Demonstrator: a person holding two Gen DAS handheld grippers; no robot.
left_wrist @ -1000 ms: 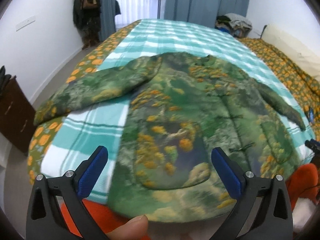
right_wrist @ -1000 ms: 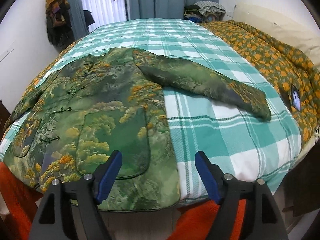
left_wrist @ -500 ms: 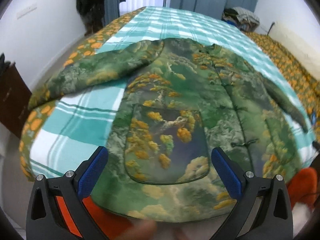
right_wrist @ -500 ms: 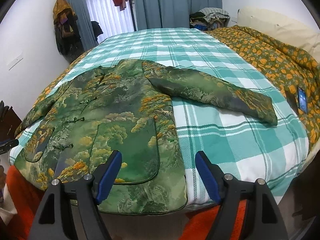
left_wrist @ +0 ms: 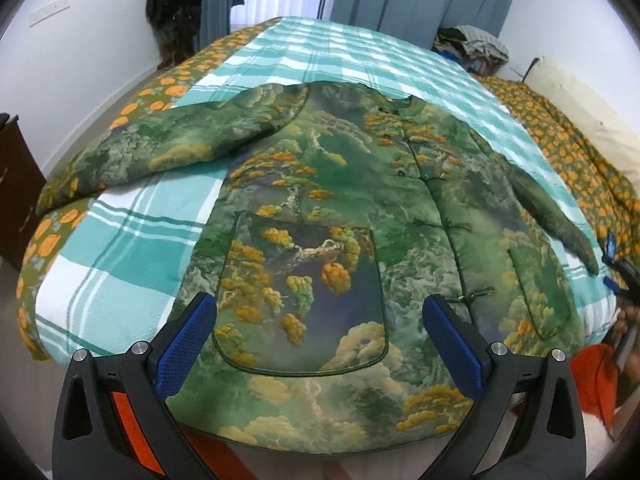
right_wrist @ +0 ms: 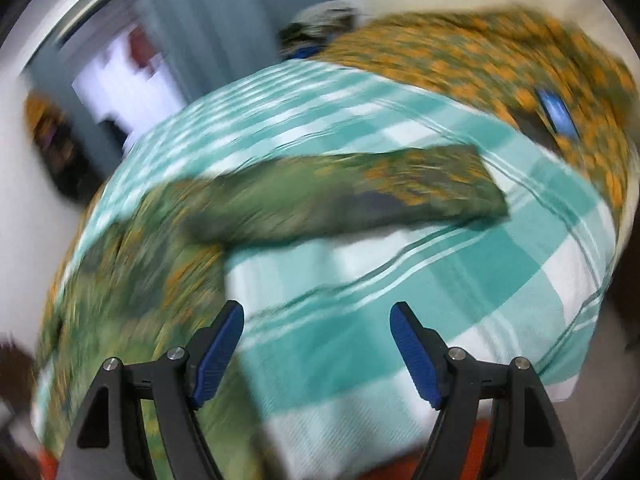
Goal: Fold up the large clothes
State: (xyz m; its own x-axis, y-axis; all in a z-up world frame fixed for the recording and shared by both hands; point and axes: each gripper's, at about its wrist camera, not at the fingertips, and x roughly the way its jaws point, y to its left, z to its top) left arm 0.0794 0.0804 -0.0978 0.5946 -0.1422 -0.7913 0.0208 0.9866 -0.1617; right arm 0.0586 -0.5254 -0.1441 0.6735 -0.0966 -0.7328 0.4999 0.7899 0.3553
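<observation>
A large green jacket [left_wrist: 340, 216] printed with clouds and orange trees lies flat, front up, on a teal checked bedspread [left_wrist: 120, 256], both sleeves spread out. My left gripper [left_wrist: 320, 312] hovers open over the jacket's hem, above the left pocket [left_wrist: 300, 296], with nothing between its blue pads. In the blurred right wrist view my right gripper [right_wrist: 318, 320] stands open over bare bedspread [right_wrist: 360, 280], just right of the jacket body [right_wrist: 132, 280]. The jacket's right sleeve [right_wrist: 348, 192] stretches across beyond it.
An orange-flowered quilt [left_wrist: 580, 160] covers the bed's right side, with a phone [right_wrist: 556, 114] lying on it. Clothes are piled [left_wrist: 468, 44] by the curtains at the bed's far end. A dark cabinet [left_wrist: 16, 192] stands left of the bed. Orange fabric [left_wrist: 596, 376] shows at the near edge.
My right gripper has swung right off the jacket's hem toward the sleeve side, rolling so the view tilts and blurs. The left gripper has stayed over the hem; the fingertip below it is gone.
</observation>
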